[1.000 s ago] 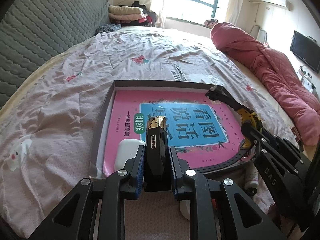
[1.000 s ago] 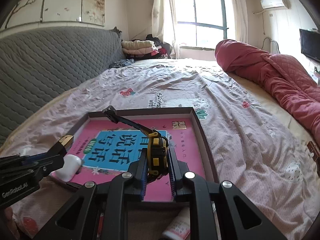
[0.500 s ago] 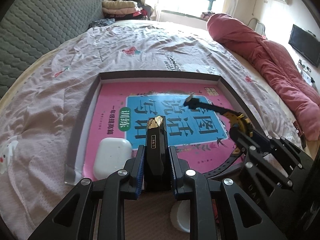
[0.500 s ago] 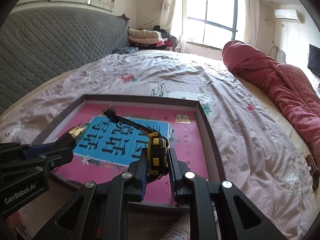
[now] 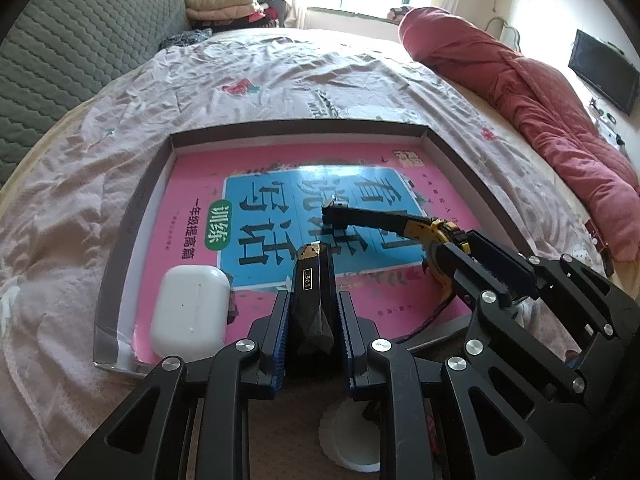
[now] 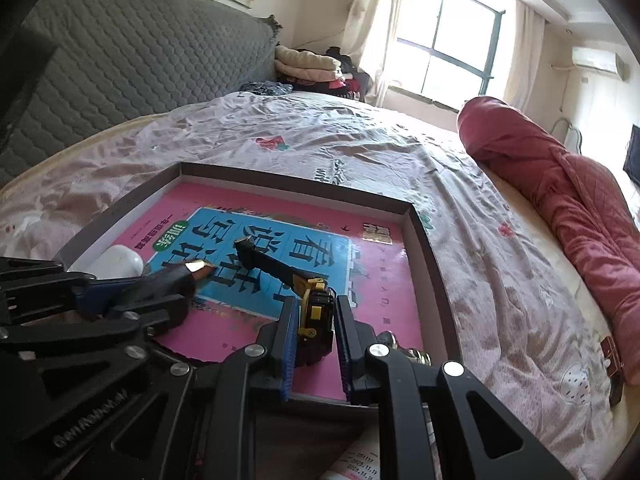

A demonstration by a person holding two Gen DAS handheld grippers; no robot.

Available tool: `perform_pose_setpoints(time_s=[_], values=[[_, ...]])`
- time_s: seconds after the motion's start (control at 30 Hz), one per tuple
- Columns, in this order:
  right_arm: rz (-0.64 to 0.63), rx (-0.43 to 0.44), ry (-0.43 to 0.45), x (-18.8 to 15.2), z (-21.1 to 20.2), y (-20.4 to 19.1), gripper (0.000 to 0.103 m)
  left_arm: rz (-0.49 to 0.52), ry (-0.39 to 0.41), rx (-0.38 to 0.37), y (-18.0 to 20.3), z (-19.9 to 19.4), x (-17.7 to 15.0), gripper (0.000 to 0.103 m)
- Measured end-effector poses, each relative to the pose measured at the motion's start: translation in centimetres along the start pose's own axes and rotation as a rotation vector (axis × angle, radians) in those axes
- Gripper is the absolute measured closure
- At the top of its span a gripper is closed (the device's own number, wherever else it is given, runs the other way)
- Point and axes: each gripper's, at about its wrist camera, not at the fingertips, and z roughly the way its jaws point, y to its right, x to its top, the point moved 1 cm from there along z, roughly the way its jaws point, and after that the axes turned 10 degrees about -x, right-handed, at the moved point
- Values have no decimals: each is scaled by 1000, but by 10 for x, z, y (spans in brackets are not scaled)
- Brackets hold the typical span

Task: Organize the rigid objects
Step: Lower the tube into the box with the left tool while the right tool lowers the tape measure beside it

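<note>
While both tools hang over the near edge of the shallow tray, the left gripper is seen clenched on a black faceted bottle with a gold tip, held upright between the blue-lined pads (its label faces the camera). The right gripper is clamped on a yellow-and-black tape measure, from which a dark strip is extended over the middle of the tray; its end is raised above the book. A pink and blue book is laid flat inside the tray and covers nearly all of its floor. A white earbud case is rested on the book at the tray's near left corner, just beside the left gripper. The tray is set on a bed covered by a pale pink printed sheet, and a rolled red quilt is lain along the bed's right edge, well apart from the tray.
</note>
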Motion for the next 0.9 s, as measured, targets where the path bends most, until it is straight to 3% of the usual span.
perform_pose_setpoints(time_s=[0.27, 0.57, 0.9], values=[[8, 9, 11, 1, -3, 1, 85, -6, -9, -11, -2, 4, 1, 81], [59, 18, 83, 3, -22, 16, 85, -6, -19, -15, 0, 8, 3, 81], [103, 42, 76, -4, -25, 33, 85, -27, -46, -12, -2, 16, 7, 81]])
